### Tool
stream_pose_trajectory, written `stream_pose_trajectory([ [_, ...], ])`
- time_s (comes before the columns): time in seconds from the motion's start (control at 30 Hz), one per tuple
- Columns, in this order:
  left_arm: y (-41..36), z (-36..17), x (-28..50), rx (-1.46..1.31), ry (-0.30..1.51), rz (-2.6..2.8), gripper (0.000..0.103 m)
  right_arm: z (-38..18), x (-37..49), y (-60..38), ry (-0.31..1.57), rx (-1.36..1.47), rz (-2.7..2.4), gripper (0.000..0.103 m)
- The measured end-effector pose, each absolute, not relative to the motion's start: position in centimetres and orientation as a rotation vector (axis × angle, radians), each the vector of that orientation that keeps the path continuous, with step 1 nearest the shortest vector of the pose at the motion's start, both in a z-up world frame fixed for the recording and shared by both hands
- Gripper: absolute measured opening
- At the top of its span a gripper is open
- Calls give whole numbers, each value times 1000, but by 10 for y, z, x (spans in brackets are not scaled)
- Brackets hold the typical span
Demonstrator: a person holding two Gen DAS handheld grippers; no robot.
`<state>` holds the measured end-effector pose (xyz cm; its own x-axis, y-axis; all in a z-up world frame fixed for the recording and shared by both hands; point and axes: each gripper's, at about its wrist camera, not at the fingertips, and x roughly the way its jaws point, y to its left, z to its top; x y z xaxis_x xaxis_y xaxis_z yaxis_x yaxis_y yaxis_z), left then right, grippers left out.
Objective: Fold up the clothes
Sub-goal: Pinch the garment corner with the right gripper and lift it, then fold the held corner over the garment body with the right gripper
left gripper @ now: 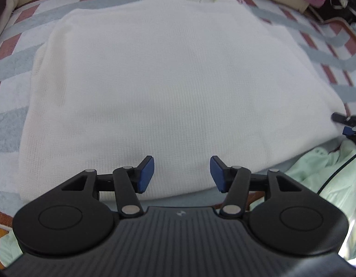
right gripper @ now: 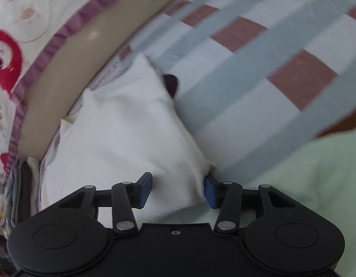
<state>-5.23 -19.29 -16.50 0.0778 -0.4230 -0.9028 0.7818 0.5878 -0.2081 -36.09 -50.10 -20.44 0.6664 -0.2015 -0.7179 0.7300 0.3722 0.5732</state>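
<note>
1. Sweater: your white knit sweater [left gripper: 159, 87] lies flat on the checked bedspread [left gripper: 14, 69].
2. Your left gripper [left gripper: 182, 173] hovers over its near hem, jaws spread wide, holding nothing.
3. Your right gripper [right gripper: 178, 190] straddles a sweater corner [right gripper: 178, 180], jaws wide, beside mint-green cloth [right gripper: 304, 173].

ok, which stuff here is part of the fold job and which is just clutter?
Job:
- white knit garment
- left gripper, open above its near hem
- right gripper, open around a corner

Lying about:
- mint-green cloth
- checked bedcover
- cartoon-print bedding
</note>
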Motion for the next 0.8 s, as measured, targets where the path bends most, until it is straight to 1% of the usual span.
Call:
stream_pose_trajectory([
  [0.03, -191, -163, -49, 354, 1179, -933, 53, -190, -356, -498, 586, 981, -657, 11],
  [0.13, -175, -163, -26, 250, 1215, -928, 53, -122, -319, -475, 555, 649, -566, 11],
  [0.23, -155, -165, 1, 90, 1294, -889, 53, -77, -273, -456, 531, 546, -413, 11],
  [0.3, -137, -165, 20, 26, 1323, -831, 53, -60, -234, -433, 541, 477, -286, 11],
  [0.43, -99, -163, 47, -24, 1281, -752, 53, -28, -158, -381, 567, 338, -13, 11],
  [0.53, -76, -164, 63, -152, 1272, -769, 53, -29, -105, -331, 617, 242, 192, 11],
  [0.6, -74, -165, 69, -178, 1259, -777, 53, -49, -75, -305, 662, 211, 285, 10],
  [0.67, -80, -171, 75, -193, 1263, -787, 53, -65, -66, -300, 698, 222, 295, 10],
  [0.8, -87, -197, 81, -155, 1335, -745, 53, -98, -52, -294, 770, 250, 305, 10],
])
